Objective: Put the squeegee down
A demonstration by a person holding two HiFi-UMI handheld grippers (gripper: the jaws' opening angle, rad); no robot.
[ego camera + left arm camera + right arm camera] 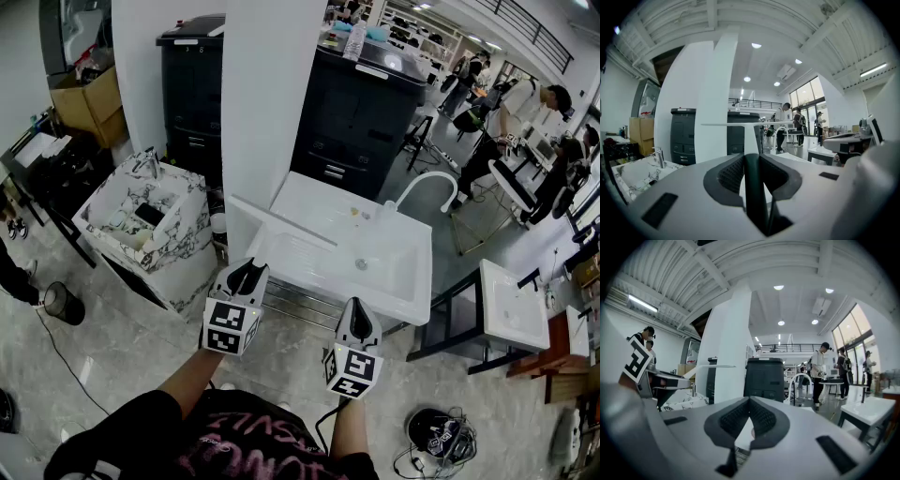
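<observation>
Left tool (750, 160): closed on the dark handle of a white T-shaped squeegee (750, 138), which stands upright between its ribbed black pads.
Left tool, head view (247, 272): held out in front of the person, at the front left corner of the sink.
Right tool (749, 400): jaws pressed together at the tips, with nothing between them.
Right tool, head view (354, 314): just beside the left tool, at the front edge of the sink.
Squeegee, head view (281, 223): in the air, its long white blade bar running slantwise above the left rim of the sink.
Squeegee, right gripper view (715, 365): the blade bar shows at left, level, above the left tool.
Sink (412, 281): 1 white rectangular basin with a curved white faucet (424, 181) at its far side.
Left of the sink: 1 marble-patterned washbasin unit (178, 248).
Behind the sink: a white pillar (272, 94) and a black cabinet (361, 117).
</observation>
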